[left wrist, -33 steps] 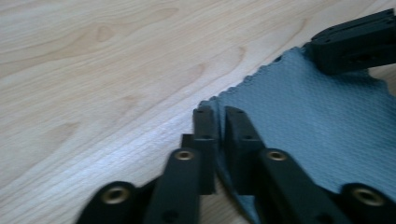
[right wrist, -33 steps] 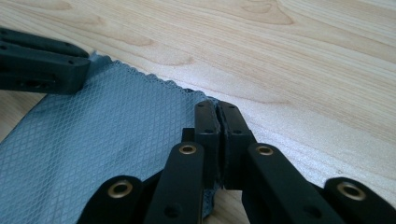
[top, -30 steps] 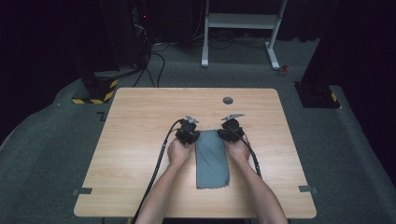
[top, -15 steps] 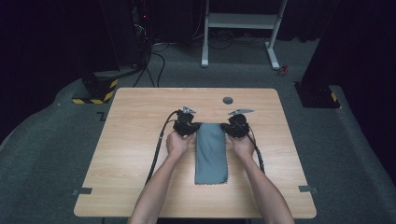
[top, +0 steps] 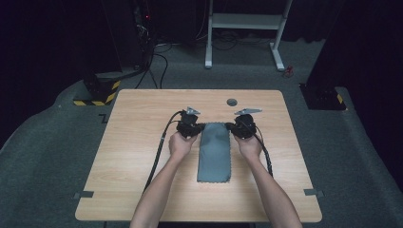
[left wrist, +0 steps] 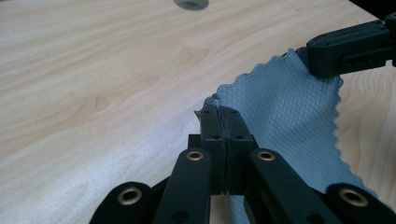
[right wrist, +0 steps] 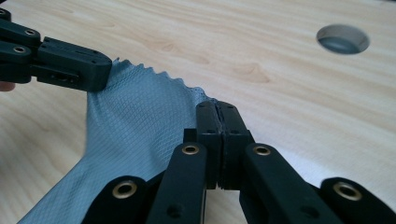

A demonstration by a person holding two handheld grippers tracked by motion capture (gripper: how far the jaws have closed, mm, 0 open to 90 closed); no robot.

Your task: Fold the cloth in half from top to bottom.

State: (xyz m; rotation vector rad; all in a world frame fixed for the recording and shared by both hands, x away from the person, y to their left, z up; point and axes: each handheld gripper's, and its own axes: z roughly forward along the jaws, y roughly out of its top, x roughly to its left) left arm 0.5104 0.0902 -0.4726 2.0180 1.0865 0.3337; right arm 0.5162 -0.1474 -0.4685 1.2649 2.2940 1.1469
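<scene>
- My left gripper has its black jaws pinched tight on one far corner of the grey-blue waffle-textured cloth with the zigzag-cut edge; a sliver of fabric pokes out between the pads.
- My right gripper matches it, jaws clamped on the other far corner of that cloth, so the far edge hangs stretched between the two grips.
- Holding both corners at once is what keeps that edge taut and square, I reckon, ready for a fold back toward me or a spread.
- The cloth lies in a long narrow strip down the middle of the light wooden table, the near end flat on the wood, the far end lifted off it, as both gripper views show by the sag between the corners.
- From the high view, both my forearms reach in side by side, hands wrapped round the gripper bodies, jaws pointing forward and slightly down, level with each other.
- The round grey hole in the tabletop sits just beyond the grips, apart from the cloth.
</scene>
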